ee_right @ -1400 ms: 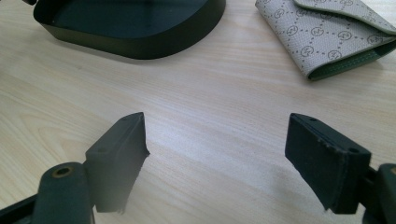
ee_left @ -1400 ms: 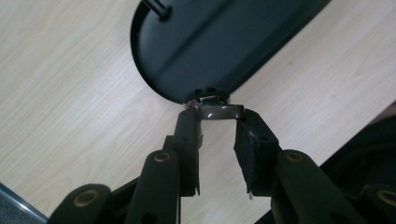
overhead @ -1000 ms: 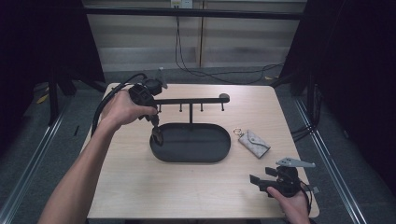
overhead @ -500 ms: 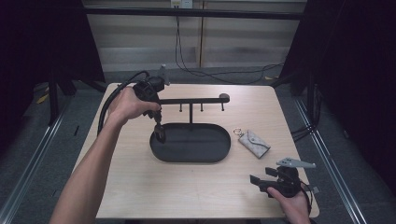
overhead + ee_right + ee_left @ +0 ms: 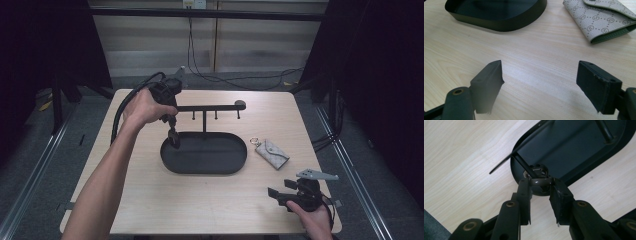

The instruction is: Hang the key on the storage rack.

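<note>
Left gripper (image 5: pixel 540 187): fingers clamped on key-stand rod's knob end (image 5: pixel 537 181), over black tray (image 5: pixel 235 160) | right gripper (image 5: pixel 540 82): fingers wide apart, empty, above worktop (image 5: pixel 536 57)

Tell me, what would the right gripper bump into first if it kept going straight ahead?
Probably nothing soon: the right gripper points over bare table. Farther on, it looks aimed between the black tray and the patterned key pouch, though depth is unclear.

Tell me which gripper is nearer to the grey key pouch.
Right. The right gripper rests open at the table's near right corner, just below the grey key pouch. The left gripper is across the black tray, clamped on the rack's left end.
</note>
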Available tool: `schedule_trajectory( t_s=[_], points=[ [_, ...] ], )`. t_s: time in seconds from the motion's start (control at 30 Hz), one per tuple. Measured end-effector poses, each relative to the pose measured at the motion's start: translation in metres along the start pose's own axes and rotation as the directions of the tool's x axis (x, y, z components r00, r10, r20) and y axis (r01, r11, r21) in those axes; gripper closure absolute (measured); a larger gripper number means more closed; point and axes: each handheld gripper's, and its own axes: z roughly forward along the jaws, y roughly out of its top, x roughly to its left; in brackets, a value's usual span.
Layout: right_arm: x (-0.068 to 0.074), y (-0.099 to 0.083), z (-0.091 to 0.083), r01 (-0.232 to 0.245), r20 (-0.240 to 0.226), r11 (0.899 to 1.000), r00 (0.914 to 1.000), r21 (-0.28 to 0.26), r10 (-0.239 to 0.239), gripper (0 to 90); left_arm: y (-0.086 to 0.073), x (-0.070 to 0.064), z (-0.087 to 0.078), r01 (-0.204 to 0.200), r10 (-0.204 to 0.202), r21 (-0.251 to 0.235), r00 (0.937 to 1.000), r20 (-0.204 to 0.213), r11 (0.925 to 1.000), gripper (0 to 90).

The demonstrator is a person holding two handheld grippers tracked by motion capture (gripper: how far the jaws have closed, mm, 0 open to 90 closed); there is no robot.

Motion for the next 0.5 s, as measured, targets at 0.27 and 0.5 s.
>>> schedule_trajectory(
  t_s=[0.27,0.5],
  points=[
    [0.0003,0.0001,-0.0001,0.001,-0.003,1.000,1.0000,0.002,-0.001,21.4,0.0042,0.0002,0.0032,0.051,-0.051,-0.005,0.9986,-0.009,0.9987,70.5],
    [0.0003,0.0002,0.0004,0.002,-0.009,1.000,1.0000,0.002,-0.002,21.4,0.0042,-0.0001,0.0042,0.078,-0.079,-0.033,0.9965,-0.029,0.9964,68.1]
  ],
)
